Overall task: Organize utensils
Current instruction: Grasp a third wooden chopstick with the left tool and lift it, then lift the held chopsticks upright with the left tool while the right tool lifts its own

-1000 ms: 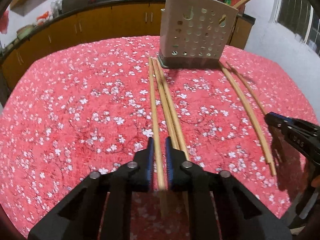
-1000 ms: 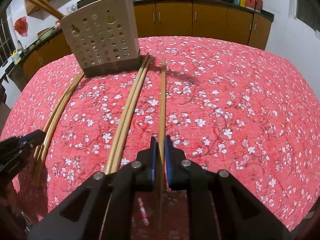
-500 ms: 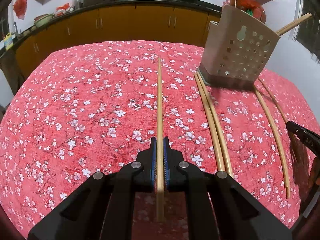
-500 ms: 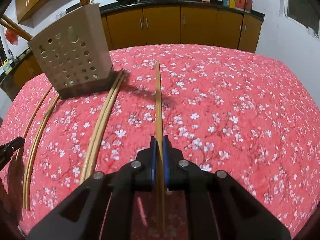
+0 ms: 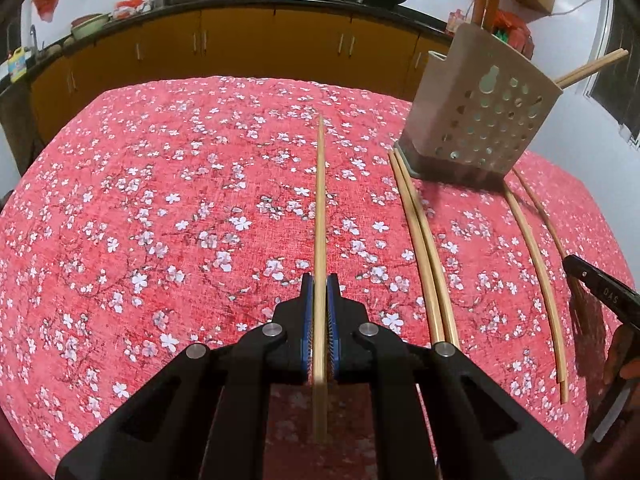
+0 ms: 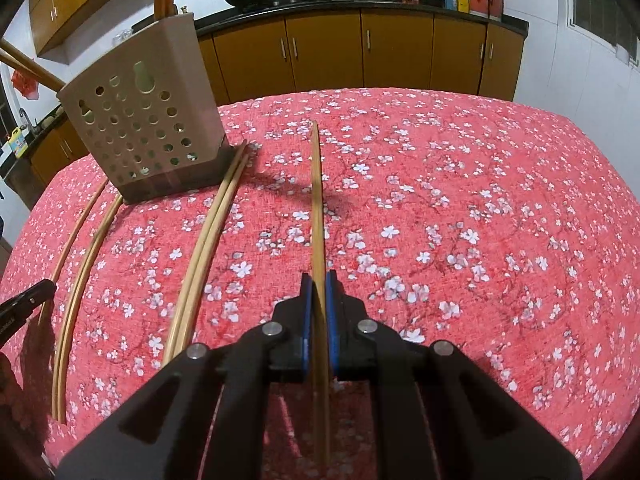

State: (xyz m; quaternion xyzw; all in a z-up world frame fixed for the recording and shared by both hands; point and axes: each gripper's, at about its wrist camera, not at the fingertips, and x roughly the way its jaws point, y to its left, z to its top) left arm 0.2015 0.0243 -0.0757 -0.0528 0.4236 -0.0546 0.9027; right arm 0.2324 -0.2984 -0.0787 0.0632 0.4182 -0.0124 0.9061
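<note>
- Your left gripper [image 5: 319, 280] has its jaws pinching 1 chopstick [image 5: 320, 208], which points away over the desk [image 5: 160, 220].
- Your right gripper [image 6: 319, 278] has its jaws pinching another chopstick [image 6: 316, 200] the same way.
- 2 chopsticks [image 5: 420, 240] lie side by side on the red floral cloth, their far tips at the base of the perforated holder [image 5: 480, 120].
- 2 more chopsticks [image 5: 536, 264] lie beyond them.
- The holder already contains sticks.

Bamboo chopsticks [image 5: 420, 240] lying paired beside upright perforated beige holder [image 5: 480, 120]; two seemingly lifted.
</note>
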